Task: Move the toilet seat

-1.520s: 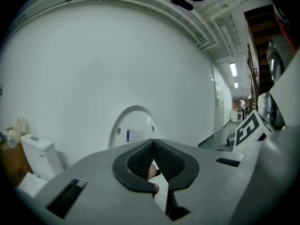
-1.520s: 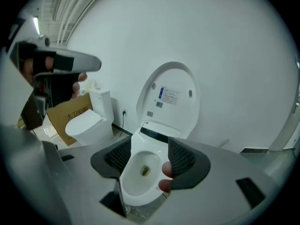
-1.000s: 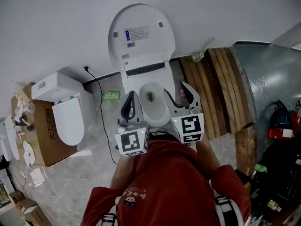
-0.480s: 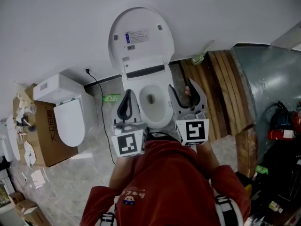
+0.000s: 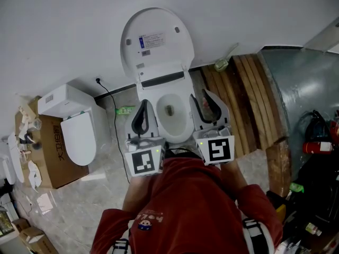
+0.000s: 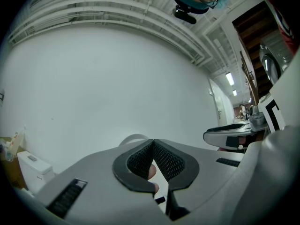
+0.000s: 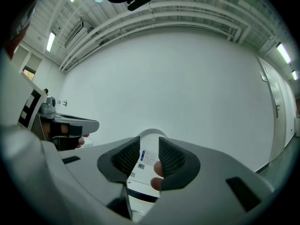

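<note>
The white toilet stands against the wall. Its lid and seat [image 5: 156, 38] are tipped up, and the label on the underside faces me above the open bowl [image 5: 172, 115]. My left gripper [image 5: 143, 106] hovers over the bowl's left rim with its jaw tips touching and nothing between them. My right gripper [image 5: 204, 96] hovers over the right rim; its jaws are closing, with a gap left and nothing in it. In the right gripper view the raised lid [image 7: 146, 162] shows far behind the right gripper [image 7: 149, 143]. In the left gripper view the left gripper [image 6: 152, 142] is shut in front of the lid's edge [image 6: 132, 138].
A second white toilet [image 5: 77, 126] sits at the left beside a cardboard box [image 5: 48, 148]. A black cable [image 5: 114, 121] runs down the floor next to the bowl. Wooden planks [image 5: 249, 99] and a grey metal panel [image 5: 302, 89] stand at the right, with clutter in the lower right corner.
The right gripper's jaws have narrowed. Both grippers have shifted slightly outward, away from the bowl. The lid stays upright.
</note>
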Motion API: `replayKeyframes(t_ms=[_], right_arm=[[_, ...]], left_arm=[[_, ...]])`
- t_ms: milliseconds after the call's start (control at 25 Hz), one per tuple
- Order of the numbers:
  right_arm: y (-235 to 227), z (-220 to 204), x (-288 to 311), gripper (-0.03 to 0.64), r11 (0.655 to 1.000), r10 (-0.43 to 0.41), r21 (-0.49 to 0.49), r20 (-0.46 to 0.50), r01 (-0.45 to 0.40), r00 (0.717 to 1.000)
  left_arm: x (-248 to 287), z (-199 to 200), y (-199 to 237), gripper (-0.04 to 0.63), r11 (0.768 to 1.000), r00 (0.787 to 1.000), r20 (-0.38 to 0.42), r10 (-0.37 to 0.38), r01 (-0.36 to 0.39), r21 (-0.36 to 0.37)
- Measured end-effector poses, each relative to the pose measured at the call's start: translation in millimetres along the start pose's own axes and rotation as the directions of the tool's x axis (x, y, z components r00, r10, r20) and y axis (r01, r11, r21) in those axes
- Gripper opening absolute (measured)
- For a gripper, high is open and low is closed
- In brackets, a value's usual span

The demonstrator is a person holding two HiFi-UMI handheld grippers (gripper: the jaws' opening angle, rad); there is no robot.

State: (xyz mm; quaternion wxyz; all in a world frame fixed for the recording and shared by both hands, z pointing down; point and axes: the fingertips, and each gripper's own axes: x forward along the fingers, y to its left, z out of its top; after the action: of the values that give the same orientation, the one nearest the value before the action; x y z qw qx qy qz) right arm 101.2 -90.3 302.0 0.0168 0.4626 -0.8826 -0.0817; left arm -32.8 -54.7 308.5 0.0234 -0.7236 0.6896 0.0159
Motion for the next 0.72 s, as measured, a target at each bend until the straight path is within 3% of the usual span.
replayKeyframes(t_ms=[320,720], right_arm=[[6,11,-7,0.035,1.000,-0.023,0.012,0.026,0.023,0.999],[12,21,-8,0.015,0.998,-0.057,0.022,0.036,0.056,0.998]], left_arm=[[-6,4,-3,0.012,1.000,1.000,0.015,-0.005,0.005,-0.023],[-12,6,3,0.012,1.000,1.000,0.013,-0.004,0.005,-0.023]])
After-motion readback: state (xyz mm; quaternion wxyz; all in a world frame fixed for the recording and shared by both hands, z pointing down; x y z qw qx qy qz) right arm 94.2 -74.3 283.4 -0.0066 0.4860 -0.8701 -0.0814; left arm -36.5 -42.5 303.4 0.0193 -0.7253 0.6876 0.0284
